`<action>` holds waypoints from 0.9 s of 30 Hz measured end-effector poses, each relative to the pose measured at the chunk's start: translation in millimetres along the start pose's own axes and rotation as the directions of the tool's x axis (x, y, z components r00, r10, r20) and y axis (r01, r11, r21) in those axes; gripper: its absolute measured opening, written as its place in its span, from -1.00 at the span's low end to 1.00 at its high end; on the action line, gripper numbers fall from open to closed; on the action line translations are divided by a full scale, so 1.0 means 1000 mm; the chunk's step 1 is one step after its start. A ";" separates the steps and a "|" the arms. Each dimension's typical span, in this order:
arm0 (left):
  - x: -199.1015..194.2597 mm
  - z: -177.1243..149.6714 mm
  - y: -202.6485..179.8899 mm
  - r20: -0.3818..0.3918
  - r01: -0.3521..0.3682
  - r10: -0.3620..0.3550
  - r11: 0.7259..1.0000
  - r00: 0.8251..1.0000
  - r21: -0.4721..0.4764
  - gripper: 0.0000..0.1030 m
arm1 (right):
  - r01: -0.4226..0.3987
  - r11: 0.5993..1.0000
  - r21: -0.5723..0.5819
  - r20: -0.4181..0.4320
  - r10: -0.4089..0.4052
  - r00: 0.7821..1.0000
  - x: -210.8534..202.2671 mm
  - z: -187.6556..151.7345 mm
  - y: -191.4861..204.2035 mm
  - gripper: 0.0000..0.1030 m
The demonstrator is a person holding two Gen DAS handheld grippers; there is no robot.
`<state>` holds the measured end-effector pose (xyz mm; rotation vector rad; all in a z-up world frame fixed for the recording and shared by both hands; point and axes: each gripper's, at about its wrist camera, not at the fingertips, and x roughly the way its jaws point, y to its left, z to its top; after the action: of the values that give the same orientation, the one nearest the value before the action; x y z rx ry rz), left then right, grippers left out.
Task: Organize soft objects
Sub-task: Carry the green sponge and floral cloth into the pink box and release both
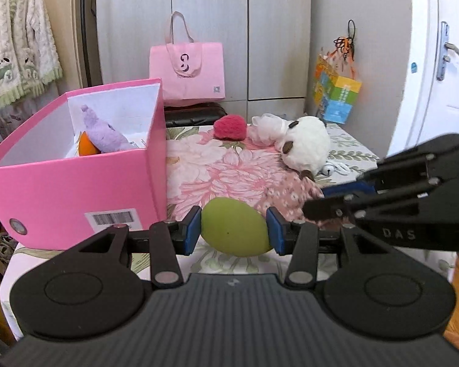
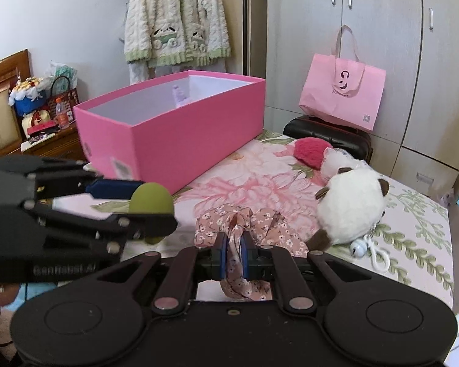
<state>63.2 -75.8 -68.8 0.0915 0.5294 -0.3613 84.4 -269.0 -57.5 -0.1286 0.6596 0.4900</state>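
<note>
Your left hand-held gripper (image 1: 234, 229) pinches a green ball (image 1: 234, 226) between its blue pads, clear of the flowered bed cover (image 1: 217, 168) and just beside the pink box (image 1: 76, 180) – probably bound for it, since a purple plush (image 1: 102, 133) already lies inside. Your right hand-held gripper (image 2: 235, 255) is pressed together on a floral scrunchie (image 2: 238, 223), seemingly next. The white plush (image 2: 350, 205) and red heart (image 2: 309, 153) wait on the bed. "DAS" shows on the right tool, "GenRobot" on the left.
</note>
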 end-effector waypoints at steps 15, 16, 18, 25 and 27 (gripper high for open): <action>-0.044 0.001 0.063 -0.081 0.065 -0.064 0.998 0.995 0.005 -0.14 | -0.105 0.994 0.032 -0.013 0.106 0.994 -0.021 0.015 0.055 -0.78; -0.046 0.003 0.068 -0.088 0.066 -0.066 0.998 0.994 0.005 -0.14 | -0.114 0.993 0.024 -0.020 0.115 0.993 -0.022 0.017 0.058 -0.78; -0.052 0.006 0.077 -0.115 0.079 -0.078 0.997 0.990 0.003 -0.14 | -0.149 0.989 0.012 -0.042 0.149 0.988 -0.021 0.023 0.065 -0.79; -0.076 0.028 0.115 -0.184 0.140 -0.140 0.990 0.973 -0.010 -0.13 | -0.238 0.971 -0.019 -0.058 0.236 0.970 -0.025 0.052 0.085 -0.78; -0.086 0.037 0.120 -0.147 0.110 -0.107 0.994 0.983 0.018 -0.13 | -0.257 0.966 -0.036 -0.047 0.255 0.966 -0.027 0.064 0.091 -0.78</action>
<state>54.9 56.7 6.5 0.1155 0.6765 -0.4705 58.7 -182.4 12.9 -0.0931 0.7117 0.7524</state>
